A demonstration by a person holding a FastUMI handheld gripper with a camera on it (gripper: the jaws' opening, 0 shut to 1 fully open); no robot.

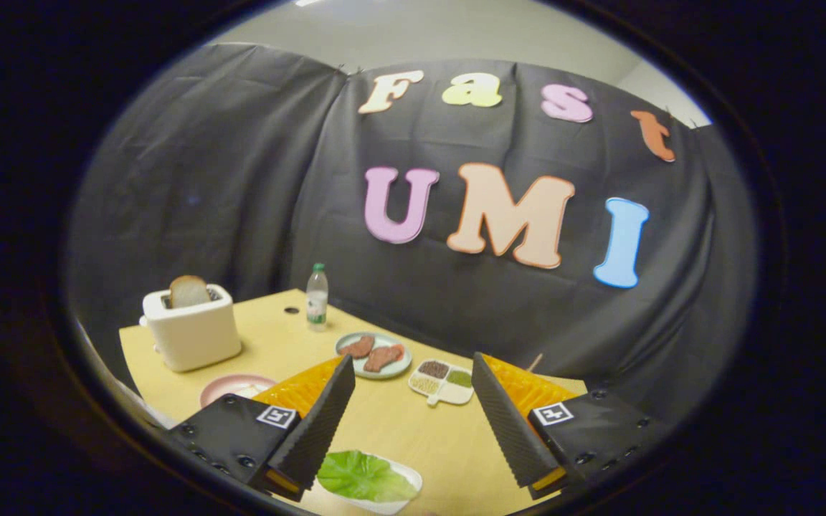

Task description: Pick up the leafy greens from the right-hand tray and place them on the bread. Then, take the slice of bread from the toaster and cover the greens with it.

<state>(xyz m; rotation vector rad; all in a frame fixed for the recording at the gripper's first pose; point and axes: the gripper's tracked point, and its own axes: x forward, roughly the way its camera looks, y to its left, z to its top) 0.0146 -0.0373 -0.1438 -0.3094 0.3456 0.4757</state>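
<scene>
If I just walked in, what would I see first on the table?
Probably the bright green leafy greens in a white tray, lying between the open tongs, near the fingers' base. Next, the cream-white boxy toaster beyond the left finger, with a slice of bread sticking out of its top. Just ahead of the fingers sits a pale green round plate with two reddish-brown meat pieces.

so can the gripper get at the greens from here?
Probably yes. The gripper is open, and the greens lie uncovered on their tray, low between the fingers and closer to the left one. Nothing sits over them; a shift left and down should do it.
</scene>
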